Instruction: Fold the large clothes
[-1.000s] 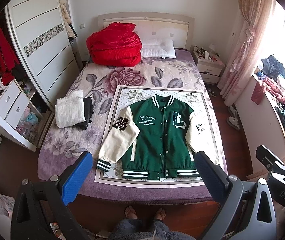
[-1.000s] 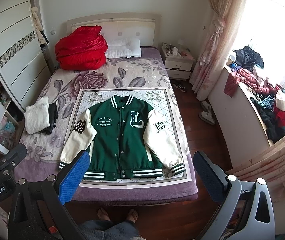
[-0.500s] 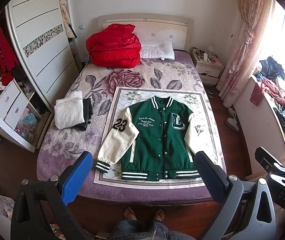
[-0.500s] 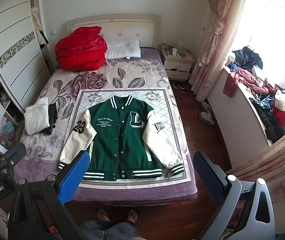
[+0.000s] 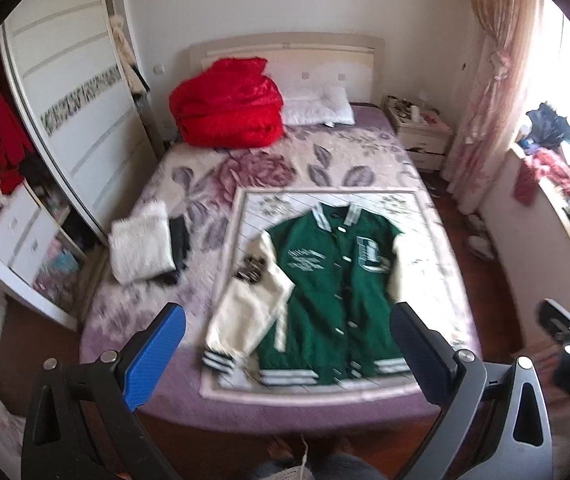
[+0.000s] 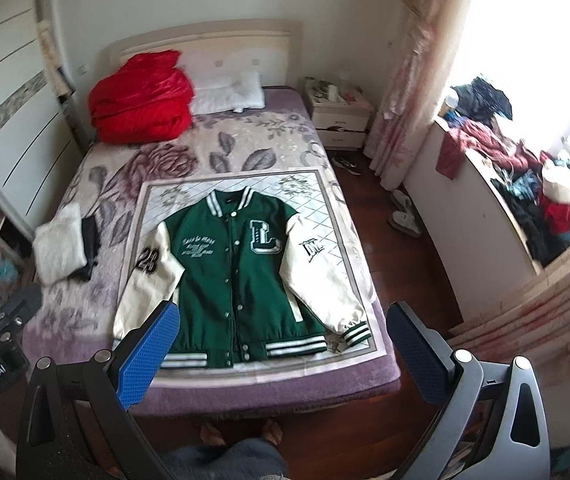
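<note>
A folded white garment (image 6: 59,248) is lying ahead and left of both tools. The left gripper (image 5: 287,354) is hovering wide open, gripping nothing, above the bed's (image 5: 157,364) near edge. Ahead of it, a green varsity jacket (image 6: 237,276) is lying flat, buttoned, sleeves spread. The right gripper (image 6: 283,354) is also hovering wide open and empty.

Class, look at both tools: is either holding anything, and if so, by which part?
Nothing is held. The left tool and right tool are both open and empty above the jacket, which lies flat on the bed.
</note>
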